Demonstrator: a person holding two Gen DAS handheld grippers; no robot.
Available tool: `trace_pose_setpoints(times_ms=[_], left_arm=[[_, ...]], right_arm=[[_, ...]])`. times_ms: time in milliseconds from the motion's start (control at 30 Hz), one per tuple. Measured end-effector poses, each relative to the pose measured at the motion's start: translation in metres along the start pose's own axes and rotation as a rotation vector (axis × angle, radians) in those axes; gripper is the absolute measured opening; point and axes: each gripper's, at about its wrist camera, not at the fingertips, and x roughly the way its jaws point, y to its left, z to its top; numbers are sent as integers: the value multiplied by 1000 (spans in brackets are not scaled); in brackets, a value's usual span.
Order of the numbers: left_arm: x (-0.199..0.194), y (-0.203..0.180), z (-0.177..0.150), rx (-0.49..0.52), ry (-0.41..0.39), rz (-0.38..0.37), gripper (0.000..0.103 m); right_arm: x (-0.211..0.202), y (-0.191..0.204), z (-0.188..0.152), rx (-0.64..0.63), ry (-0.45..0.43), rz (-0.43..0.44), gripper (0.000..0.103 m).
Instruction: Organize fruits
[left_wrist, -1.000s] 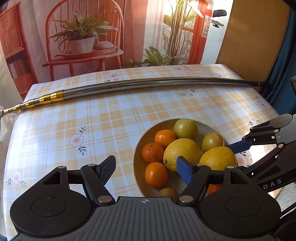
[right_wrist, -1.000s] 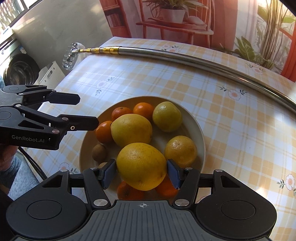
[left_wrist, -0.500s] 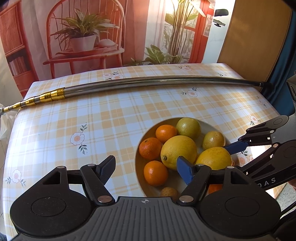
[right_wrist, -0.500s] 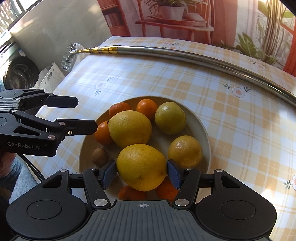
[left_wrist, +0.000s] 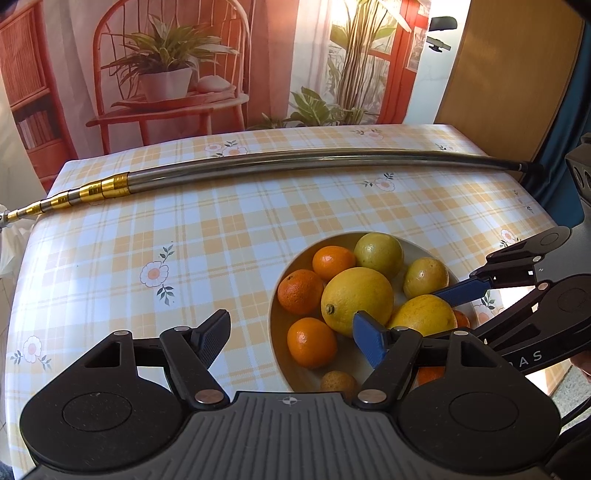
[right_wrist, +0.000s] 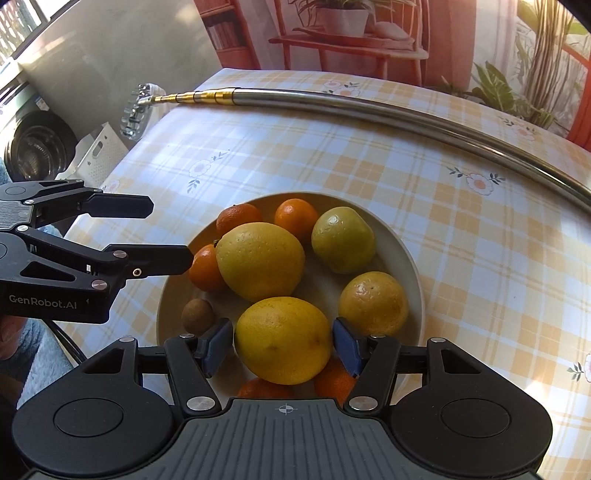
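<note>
A large yellow citrus fruit (right_wrist: 283, 339) sits at the near side of the bowl (right_wrist: 413, 266), pinched between the blue pads of the right tongs (right_wrist: 283, 349); one pad (right_wrist: 218, 349) presses its left flank and the other its right. Whether it rests on the fruit beneath or hangs clear of it cannot be told. Under and behind it lie parts of two small oranges, one (right_wrist: 334, 380) peeking out at its right. Just beyond it is a second large yellow fruit (right_wrist: 260, 260), touching a small orange (right_wrist: 207, 267) on its left. A brown kiwi-like fruit (right_wrist: 197, 315) lies near the bowl's left wall. Two more oranges (right_wrist: 295, 218) sit at the far rim, with a greenish-yellow fruit (right_wrist: 342, 240) beside them and a rounder yellow one (right_wrist: 373, 302) on the right side.

The left tongs (left_wrist: 291, 338) are spread wide and hold nothing; the dark left finger hangs over the checked cloth, the blue-padded right finger over the bowl's near edge. From the right wrist view the same left tongs reach in from the left, tips just beside the bowl.

The bowl stands on a surface (left_wrist: 229, 236) covered with a yellow plaid, flower-printed cloth. A long metal pole (left_wrist: 295, 166) with gold telescoping sections lies across the far part, well apart from the bowl. Behind it hangs a backdrop (left_wrist: 166, 66) showing a potted plant on a red chair.
</note>
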Motion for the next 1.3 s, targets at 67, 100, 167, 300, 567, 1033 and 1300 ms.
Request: trace_pose_setpoints(times_ms=[67, 100, 167, 300, 567, 1033, 1300], left_arm=[[0, 0, 0, -3, 0, -1, 76], [0, 0, 0, -5, 1, -1, 76], [0, 0, 0, -7, 3, -3, 76], [-1, 1, 0, -12, 4, -8, 76], [-5, 2, 3, -28, 1, -16, 76], [-43, -3, 37, -54, -148, -1, 94], [-89, -22, 68, -24, -374, 69, 103]], right_arm=[[-1, 1, 0, -1, 0, -3, 56], [-1, 1, 1, -2, -1, -4, 57], [-3, 3, 1, -7, -1, -5, 59], [-10, 7, 3, -22, -21, -12, 68], [-26, 9, 8, -31, -57, -52, 94], [-86, -7, 22, 46, -270, -202, 102], [-150, -26, 29, 136, -523, -267, 102]])
